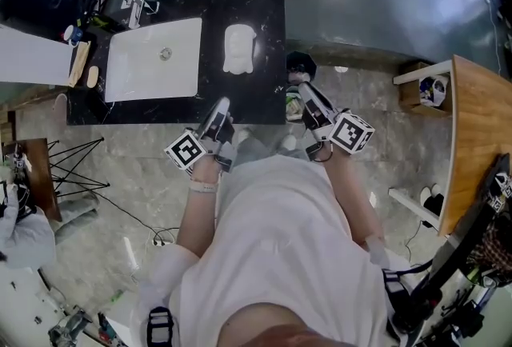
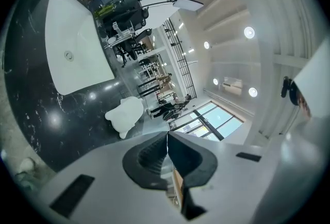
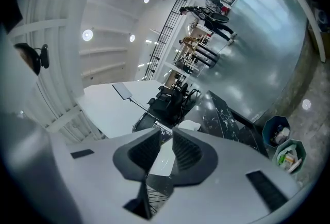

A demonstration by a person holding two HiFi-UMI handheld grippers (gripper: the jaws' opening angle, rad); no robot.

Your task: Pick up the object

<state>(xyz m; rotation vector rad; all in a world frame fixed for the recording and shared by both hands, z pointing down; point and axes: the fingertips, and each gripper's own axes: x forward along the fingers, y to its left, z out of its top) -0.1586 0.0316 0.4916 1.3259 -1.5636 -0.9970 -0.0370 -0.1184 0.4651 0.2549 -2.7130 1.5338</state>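
A white, soft-looking lump, the object (image 1: 238, 48), lies on the black marble counter (image 1: 264, 17) to the right of the sink. It also shows in the left gripper view (image 2: 125, 114) and, small and far, in the right gripper view (image 3: 190, 126). My left gripper (image 1: 222, 105) hovers over the counter's near edge, just short of the object, jaws shut on nothing (image 2: 167, 138). My right gripper (image 1: 305, 89) hangs off the counter's right end, above the floor. Its jaws (image 3: 166, 140) stand a little apart with nothing between them.
A white sink basin (image 1: 152, 57) with a faucet (image 1: 136, 5) fills the counter's left half, with small items beside it. Two bins (image 1: 299, 65) stand on the floor at the counter's right end. A wooden table (image 1: 480, 137) is at the right, a black wire frame (image 1: 72, 165) at the left.
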